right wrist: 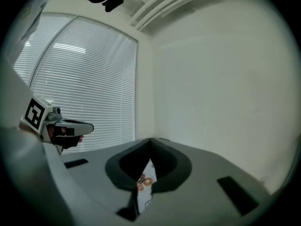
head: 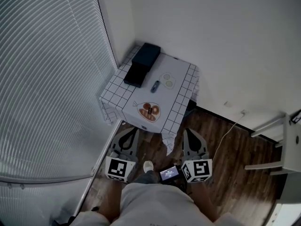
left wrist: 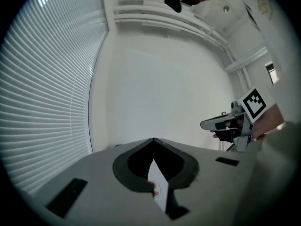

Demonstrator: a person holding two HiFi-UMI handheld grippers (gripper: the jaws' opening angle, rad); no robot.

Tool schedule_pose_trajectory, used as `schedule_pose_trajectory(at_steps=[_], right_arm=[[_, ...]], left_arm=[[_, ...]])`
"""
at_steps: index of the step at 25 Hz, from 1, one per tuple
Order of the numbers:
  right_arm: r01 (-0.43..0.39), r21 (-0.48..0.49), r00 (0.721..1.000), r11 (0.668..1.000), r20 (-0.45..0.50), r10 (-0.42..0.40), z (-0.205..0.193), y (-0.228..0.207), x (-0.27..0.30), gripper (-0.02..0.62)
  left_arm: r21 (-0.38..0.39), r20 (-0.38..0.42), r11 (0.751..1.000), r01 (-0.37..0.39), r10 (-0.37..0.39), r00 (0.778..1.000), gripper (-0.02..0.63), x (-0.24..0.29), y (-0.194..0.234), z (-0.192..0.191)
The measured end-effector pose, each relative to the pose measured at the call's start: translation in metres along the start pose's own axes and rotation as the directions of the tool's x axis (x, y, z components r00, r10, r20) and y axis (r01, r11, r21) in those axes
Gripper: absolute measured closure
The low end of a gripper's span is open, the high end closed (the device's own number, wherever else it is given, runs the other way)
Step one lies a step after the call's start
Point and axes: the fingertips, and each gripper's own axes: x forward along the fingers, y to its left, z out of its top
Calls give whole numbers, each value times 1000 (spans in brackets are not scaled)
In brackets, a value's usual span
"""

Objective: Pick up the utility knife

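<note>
The utility knife (head: 154,86), small and blue-grey, lies on the middle of a little corner table (head: 184,94) covered with a white checked cloth. Both grippers are held level in front of the table's near edge, well short of the knife. My left gripper (head: 133,132) has its jaws together with nothing in them, and the left gripper view shows them meeting at the tip (left wrist: 154,140). My right gripper (head: 188,132) also looks shut and empty (right wrist: 150,140). Neither gripper view shows the knife; only a sliver of cloth appears between the jaws.
A black box (head: 142,63) sits at the table's back left. The cloth carries a pretzel print (head: 149,111) near the front and a pale round print (head: 167,81) beside the knife. Window blinds (head: 47,79) stand left, a white wall behind, a white shelf frame (head: 282,145) right.
</note>
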Motion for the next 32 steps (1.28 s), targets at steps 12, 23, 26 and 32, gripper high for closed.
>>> schedule_pose_trajectory(at_steps=[12,23,26,32], right_arm=[[45,16,999,999,-21,-45,-2,-7,58,589],[21,26,1000,999,-21,-20,-4,-31,121,589],[1,24,1000,1000,-15,-1,-2,-43,148,589],[-22,23,1000,999,-12,23,8,-74,190,589]], left_arm=[[-181,46,983,11,-3,999,600,51,64,-2],[-191,51,982,-6,16,999,600,107,97,-5],[-176,38,984,-26,33,999,600,130,107,-7],[-156,1,986,-58,59,998,598,179,121,-7]])
